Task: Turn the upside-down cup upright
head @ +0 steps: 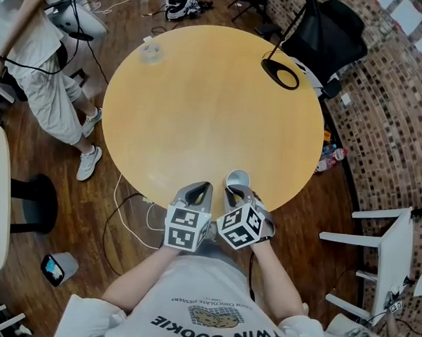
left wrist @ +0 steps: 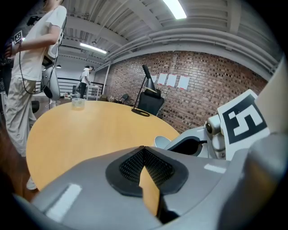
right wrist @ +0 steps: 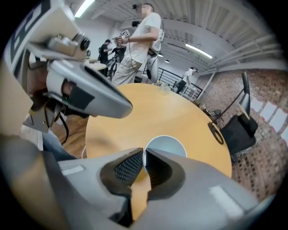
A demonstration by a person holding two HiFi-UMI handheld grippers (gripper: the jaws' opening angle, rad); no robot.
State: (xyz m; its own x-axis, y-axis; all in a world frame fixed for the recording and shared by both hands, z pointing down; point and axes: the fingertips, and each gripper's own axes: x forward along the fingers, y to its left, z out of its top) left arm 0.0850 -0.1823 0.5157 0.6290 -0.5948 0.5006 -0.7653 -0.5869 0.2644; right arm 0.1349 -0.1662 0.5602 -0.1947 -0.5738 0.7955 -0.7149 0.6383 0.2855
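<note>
One round desk point(head: 200, 95) spreads ahead. At its six o'clock edge the right gripper point(head: 233, 193) is clamped on the wall of the cup point(head: 238, 179), whose mouth seems to face up. The left gripper point(head: 200, 190), at the cup's nine o'clock, is closed on nothing. It seems best to seat the base flat, further in from the edge, before letting go. The shirt point(head: 206, 295) reads "TWIN COOKIE".

**A:** what's on that round wooden surface point(head: 199, 109)?

**B:** a clear little container point(head: 151, 53) at the far edge and a black ring point(head: 280, 73) further right. there's a black chair point(head: 326, 30) beyond it, and a person point(head: 37, 89) standing on the left.
</note>
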